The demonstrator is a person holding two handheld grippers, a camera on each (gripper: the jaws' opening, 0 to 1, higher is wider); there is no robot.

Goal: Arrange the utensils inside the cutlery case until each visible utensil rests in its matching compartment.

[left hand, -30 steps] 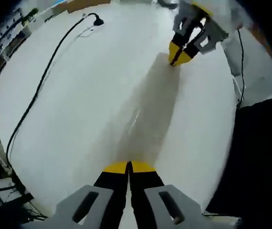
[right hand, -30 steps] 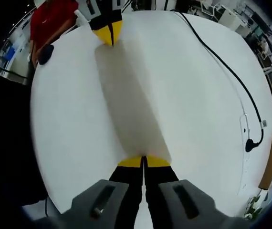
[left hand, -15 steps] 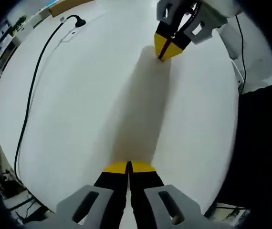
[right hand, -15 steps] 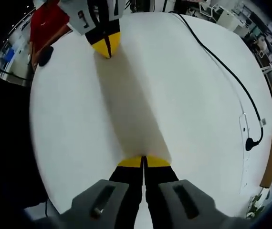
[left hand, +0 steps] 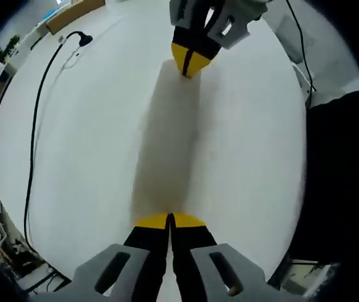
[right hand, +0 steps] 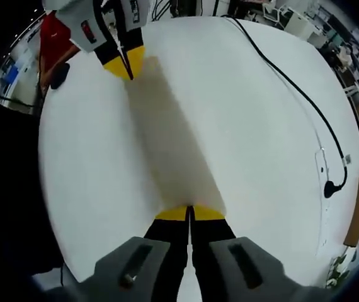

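Where both views look down, a big white desk (left hand: 104,145) takes most of the picture, round-looking through the fisheye, bare surface with a long grey shadow band running between the two grippers. Cutlery case and utensils: cannot tell where they are from these views. Beyond the far edge of the desk in the right gripper view, a person in a red top (right hand: 52,45) stands at far left, a dark rounded object just beside them at the desk edge. A black cable (right hand: 293,88) runs across the right side of the desk in the right gripper view and ends in a black plug (right hand: 330,187) near the right edge; the same cable (left hand: 38,126) curves down the left side in the left gripper view. A brown board (right hand: 358,211) sits off the desk at far right. Left gripper (left hand: 170,218) at near bottom of its own view, yellow-tipped black jaws pressed together, nothing pinched; it also shows far left in the right gripper view (right hand: 128,70), tips touching the desk. Right gripper (right hand: 189,209) jaws likewise pressed together, empty; seen far off in the left gripper view (left hand: 188,68). No readable writing or brand anywhere; a small red mark on the left gripper body is too blurred to read.
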